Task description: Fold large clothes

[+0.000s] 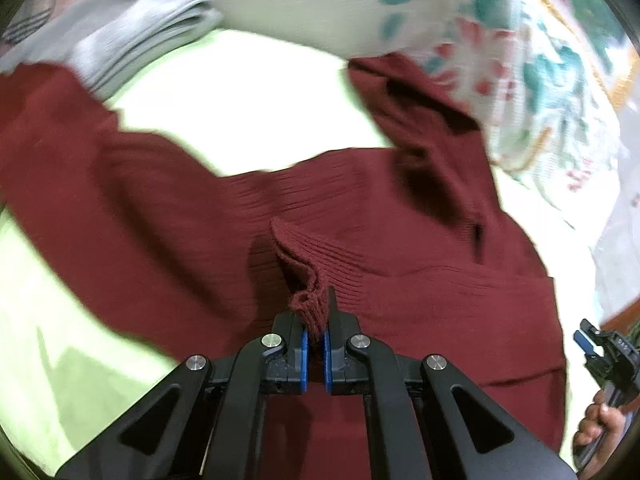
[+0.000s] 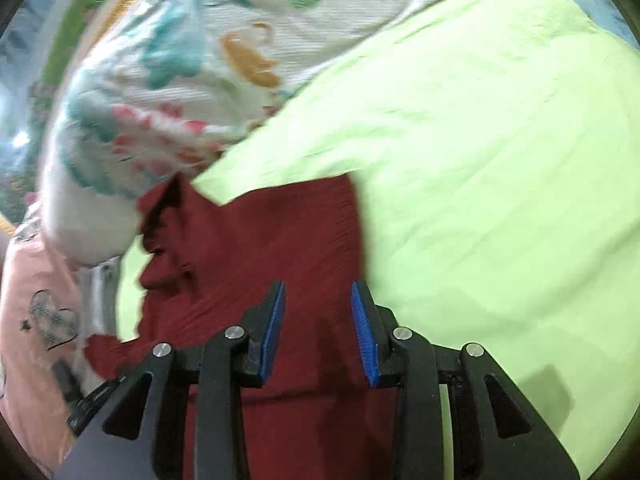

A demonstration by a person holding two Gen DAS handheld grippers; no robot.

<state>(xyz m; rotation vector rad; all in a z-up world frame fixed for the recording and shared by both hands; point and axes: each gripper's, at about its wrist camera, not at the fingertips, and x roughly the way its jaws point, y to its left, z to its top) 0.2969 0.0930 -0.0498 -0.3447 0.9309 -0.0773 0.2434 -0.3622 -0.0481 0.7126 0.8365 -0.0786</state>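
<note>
A dark red knit sweater (image 1: 360, 216) lies spread on a light green sheet (image 1: 248, 112). My left gripper (image 1: 316, 320) is shut on a bunched ribbed edge of the sweater, which sticks up between the blue pads. In the right wrist view the same sweater (image 2: 256, 248) lies below my right gripper (image 2: 318, 300), whose jaws stand apart with nothing between the blue pads (image 2: 276, 320). The right gripper (image 1: 600, 344) also shows at the right edge of the left wrist view, held by a hand (image 1: 600, 424).
A folded grey garment (image 1: 132, 36) lies at the far left on the sheet. A white floral quilt (image 2: 192, 64) is heaped beside the sweater's far end. Pink cloth with a heart print (image 2: 36, 312) lies at the left. The green sheet (image 2: 500, 160) extends to the right.
</note>
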